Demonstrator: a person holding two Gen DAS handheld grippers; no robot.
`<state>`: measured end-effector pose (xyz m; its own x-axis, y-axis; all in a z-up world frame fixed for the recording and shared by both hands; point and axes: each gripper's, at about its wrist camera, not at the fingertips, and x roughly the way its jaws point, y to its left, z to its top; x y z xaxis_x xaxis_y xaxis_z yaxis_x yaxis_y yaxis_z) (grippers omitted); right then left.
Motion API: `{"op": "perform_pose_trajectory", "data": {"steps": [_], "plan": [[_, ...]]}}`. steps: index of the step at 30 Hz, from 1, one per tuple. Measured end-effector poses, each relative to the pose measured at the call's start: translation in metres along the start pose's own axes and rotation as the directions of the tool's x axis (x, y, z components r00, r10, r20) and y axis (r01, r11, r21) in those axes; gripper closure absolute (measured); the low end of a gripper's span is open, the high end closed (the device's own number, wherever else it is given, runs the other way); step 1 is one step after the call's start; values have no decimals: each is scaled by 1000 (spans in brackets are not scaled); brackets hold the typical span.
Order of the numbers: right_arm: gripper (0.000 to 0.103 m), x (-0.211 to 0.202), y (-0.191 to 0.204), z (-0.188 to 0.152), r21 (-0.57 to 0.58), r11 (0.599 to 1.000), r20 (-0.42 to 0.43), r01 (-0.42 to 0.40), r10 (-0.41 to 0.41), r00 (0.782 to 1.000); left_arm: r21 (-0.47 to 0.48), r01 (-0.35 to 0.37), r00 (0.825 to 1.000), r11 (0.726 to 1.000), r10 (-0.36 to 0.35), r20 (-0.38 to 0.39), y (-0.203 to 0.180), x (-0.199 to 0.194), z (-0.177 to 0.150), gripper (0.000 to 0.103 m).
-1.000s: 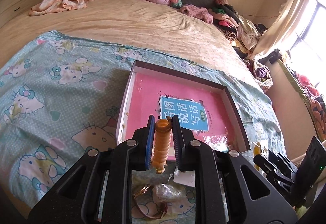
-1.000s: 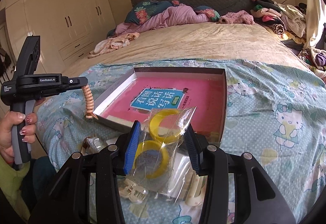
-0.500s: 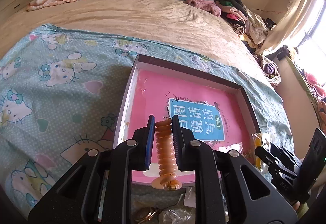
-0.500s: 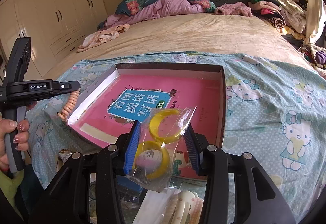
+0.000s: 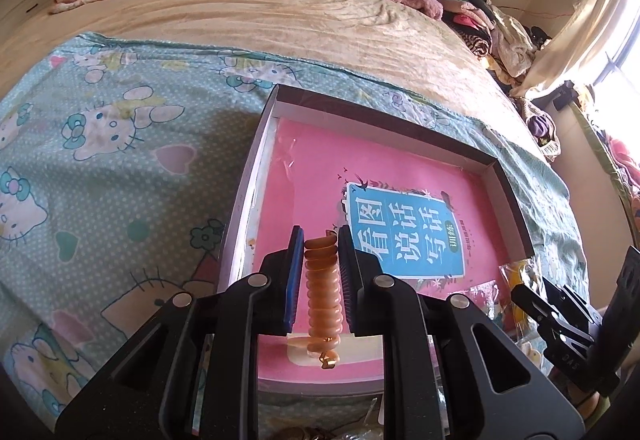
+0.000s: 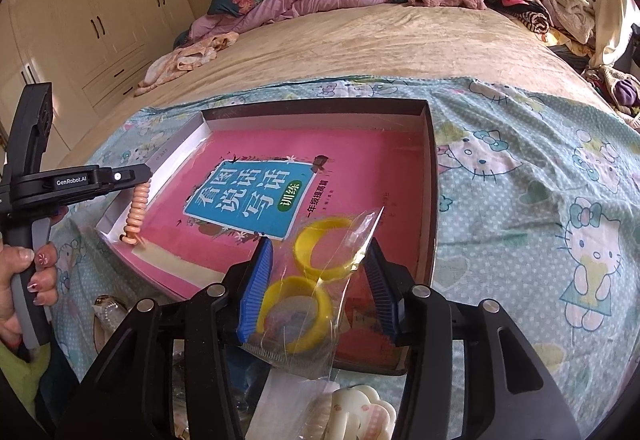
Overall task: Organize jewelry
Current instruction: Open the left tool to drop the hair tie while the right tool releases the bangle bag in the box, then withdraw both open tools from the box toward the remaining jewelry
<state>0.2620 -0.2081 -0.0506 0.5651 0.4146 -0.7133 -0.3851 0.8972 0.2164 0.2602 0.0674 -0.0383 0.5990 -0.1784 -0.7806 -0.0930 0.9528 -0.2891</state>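
Note:
My left gripper (image 5: 319, 236) is shut on an orange coiled bracelet (image 5: 322, 292) that hangs over the near left corner of a shallow box (image 5: 248, 196) lined with a pink book (image 5: 400, 208). The bracelet also shows in the right wrist view (image 6: 137, 214), its lower end touching the box's edge. My right gripper (image 6: 318, 252) is shut on a clear plastic bag holding two yellow bangles (image 6: 316, 276), above the near right part of the box (image 6: 430, 176). The right gripper also shows in the left wrist view (image 5: 520, 292).
The box lies on a Hello Kitty sheet (image 5: 100, 168) over a beige bed (image 5: 260, 16). Loose jewelry and hair clips (image 6: 352, 412) lie on the sheet near me. Clothes are piled at the bed's far right (image 6: 532, 0). Wardrobes (image 6: 88, 8) stand on the left.
Both grippers have moved forward over the box with their loads. The bracelet now hangs over the box's near left corner; the bangle bag is above its near right part.

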Motion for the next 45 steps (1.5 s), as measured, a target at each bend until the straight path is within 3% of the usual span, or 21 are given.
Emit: {"op": "perform_pose_trajectory", "data": {"steps": [6, 8, 11, 14, 19, 22, 28, 45], "plan": [[42, -12, -2, -1, 8, 1000, 34, 9, -9, 999, 19, -24, 1000, 1000, 25, -4, -2, 0, -4, 90], [37, -19, -2, -1, 10, 1000, 53, 14, -14, 998, 26, -33, 999, 999, 33, -1, -3, -1, -5, 79], [33, -28, -3, -2, 15, 1000, 74, 22, -23, 997, 42, -43, 999, 998, 43, 4, -5, -3, -8, 74], [28, -38, -5, -4, 29, 999, 90, 19, -22, 996, 52, -49, 999, 997, 49, 11, -6, -8, -11, 58], [23, -55, -6, -10, 44, 999, 116, 18, -23, 993, 73, -66, 997, 995, 64, 32, -11, -19, -16, 43], [14, -64, -6, -13, 57, 998, 131, 17, -24, 991, 81, -69, 997, 994, 66, 42, -13, -26, -19, 32], [14, -80, -2, -13, 53, 998, 158, 15, -24, 987, 77, -77, 995, 994, 72, 63, -14, -40, -24, 10], [13, -126, 14, -20, 19, 999, 214, 28, -31, 976, 54, -85, 988, 995, 77, 131, -9, -96, -54, 10]]}}
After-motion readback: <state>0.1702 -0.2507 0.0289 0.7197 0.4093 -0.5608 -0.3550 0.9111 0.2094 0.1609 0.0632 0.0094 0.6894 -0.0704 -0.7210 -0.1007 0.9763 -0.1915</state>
